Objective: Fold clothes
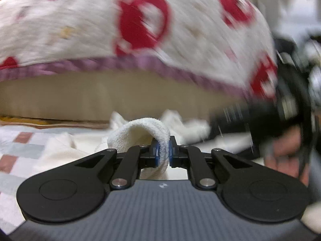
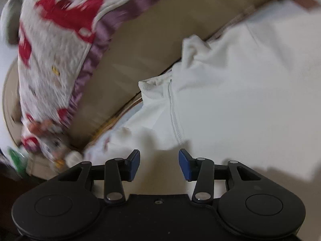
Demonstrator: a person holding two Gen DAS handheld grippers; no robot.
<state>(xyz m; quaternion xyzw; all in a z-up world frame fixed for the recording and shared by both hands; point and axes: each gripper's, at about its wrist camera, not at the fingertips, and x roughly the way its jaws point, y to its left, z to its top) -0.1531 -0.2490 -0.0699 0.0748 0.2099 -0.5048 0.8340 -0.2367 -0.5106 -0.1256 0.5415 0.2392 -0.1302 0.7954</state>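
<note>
The left gripper is clamped on a rolled edge of the white garment, which spreads toward one o'clock from the right gripper, whose jaws stand wide and empty just above it.

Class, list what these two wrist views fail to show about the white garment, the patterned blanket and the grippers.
- Left wrist view: white garment mostly hidden behind the left gripper, which pinches one fold.
- Left wrist view: right gripper motion-blurred; its jaws are unreadable here.
- Both views: patterned blanket, red print smeared by blur, edges cut off.
- Right wrist view: garment's full shape cut off by the frame; right gripper open, empty.
</note>
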